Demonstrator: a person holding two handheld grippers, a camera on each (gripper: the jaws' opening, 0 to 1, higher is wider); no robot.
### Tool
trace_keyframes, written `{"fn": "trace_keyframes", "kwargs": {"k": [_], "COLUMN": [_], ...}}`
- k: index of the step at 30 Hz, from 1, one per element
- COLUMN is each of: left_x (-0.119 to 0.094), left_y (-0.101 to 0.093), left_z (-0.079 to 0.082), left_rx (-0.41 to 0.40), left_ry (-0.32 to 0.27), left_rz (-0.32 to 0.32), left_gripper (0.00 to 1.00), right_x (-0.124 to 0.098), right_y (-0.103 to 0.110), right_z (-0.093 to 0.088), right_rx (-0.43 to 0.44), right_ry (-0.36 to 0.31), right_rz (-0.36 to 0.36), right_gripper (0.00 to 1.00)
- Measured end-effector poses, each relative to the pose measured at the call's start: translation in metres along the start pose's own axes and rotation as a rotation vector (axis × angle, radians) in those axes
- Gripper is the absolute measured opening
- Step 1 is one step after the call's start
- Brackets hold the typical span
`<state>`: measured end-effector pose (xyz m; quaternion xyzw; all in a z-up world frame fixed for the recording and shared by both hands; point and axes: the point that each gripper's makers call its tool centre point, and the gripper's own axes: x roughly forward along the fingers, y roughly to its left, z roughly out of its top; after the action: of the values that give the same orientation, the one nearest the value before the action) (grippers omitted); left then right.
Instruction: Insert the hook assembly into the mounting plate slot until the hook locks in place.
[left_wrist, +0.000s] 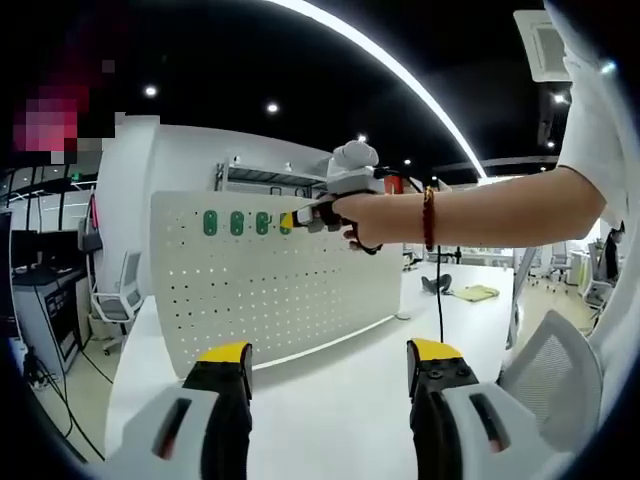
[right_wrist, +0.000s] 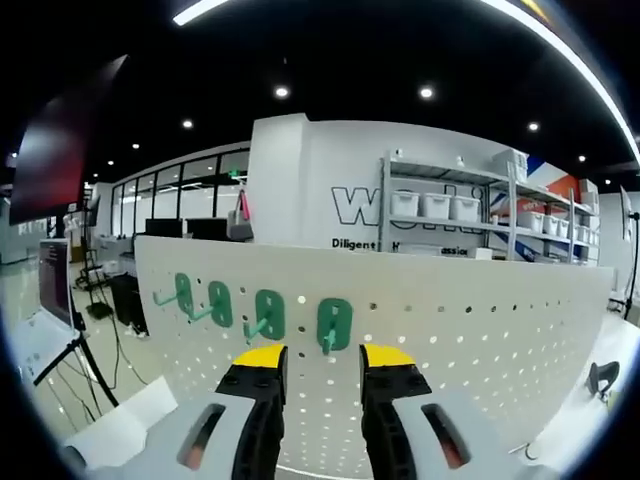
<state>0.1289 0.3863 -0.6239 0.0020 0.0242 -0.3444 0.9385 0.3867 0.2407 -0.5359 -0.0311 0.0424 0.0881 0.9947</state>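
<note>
A white pegboard mounting plate (left_wrist: 290, 290) stands upright on a white table (left_wrist: 330, 420). Several green hooks (right_wrist: 268, 313) sit in a row in its upper left holes. The rightmost green hook (right_wrist: 333, 322) hangs just beyond my right gripper (right_wrist: 323, 358), whose yellow-tipped jaws stand parted on either side of the hook's peg without pinching it. In the left gripper view a person's hand holds the right gripper (left_wrist: 290, 218) against the plate's top row, beside the green hooks (left_wrist: 237, 222). My left gripper (left_wrist: 330, 352) stays low, well back from the plate, open and holding nothing.
The person's arm (left_wrist: 480, 215) reaches in from the right. A mesh chair (left_wrist: 550, 375) stands at the lower right and an office chair (left_wrist: 120, 290) left of the table. Shelves with bins (right_wrist: 450, 210) stand behind the plate, and desks with monitors (right_wrist: 190, 228) at the left.
</note>
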Motion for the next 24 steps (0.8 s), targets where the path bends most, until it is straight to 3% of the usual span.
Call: {"fn": "trace_keyframes", "kwargs": {"k": [11, 14, 24], "left_x": [-0.008, -0.010, -0.008], "left_y": [-0.015, -0.021, -0.037], "left_z": [0.010, 0.017, 0.018], "left_rx": [0.031, 0.024, 0.044], "left_ry": [0.017, -0.008, 0.030], "left_rz": [-0.001, -0.004, 0.015], "left_gripper": [0.65, 0.68, 0.68], "right_x": [-0.040, -0.052, -0.093], "right_y": [0.011, 0.015, 0.019], "right_z": [-0.005, -0.004, -0.013], "right_rx": [0.022, 0.018, 0.011], "right_ry": [-0.012, -0.028, -0.037], "right_rz": [0.103, 0.147, 0.241], "right_gripper": [0.37, 0.40, 0.46]}}
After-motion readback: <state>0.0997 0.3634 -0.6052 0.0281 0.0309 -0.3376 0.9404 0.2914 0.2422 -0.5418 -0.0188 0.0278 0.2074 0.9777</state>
